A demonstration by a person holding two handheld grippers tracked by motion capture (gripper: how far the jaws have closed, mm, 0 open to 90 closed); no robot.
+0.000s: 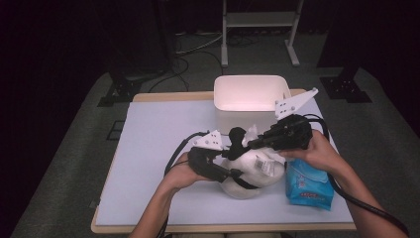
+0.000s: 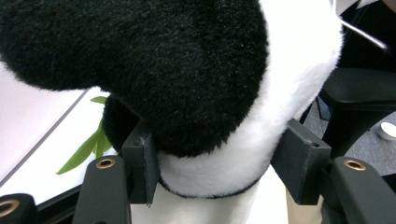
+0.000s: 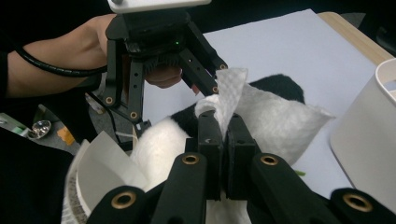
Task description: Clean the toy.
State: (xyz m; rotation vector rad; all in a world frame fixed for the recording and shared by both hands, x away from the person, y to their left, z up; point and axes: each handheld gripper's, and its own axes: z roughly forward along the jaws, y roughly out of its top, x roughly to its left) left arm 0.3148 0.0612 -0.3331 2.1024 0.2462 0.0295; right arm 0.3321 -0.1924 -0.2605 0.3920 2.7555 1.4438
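Black-and-white plush panda toy point(image 2: 210, 93) sits mid-table on the white mat point(image 1: 158, 144), its body squeezed between the left gripper's point(image 2: 219, 161) pads. Right gripper point(image 3: 223, 140) is clenched on a white paper tissue point(image 3: 261, 116) over the plush, beside a blue tissue pack point(image 1: 309, 186).
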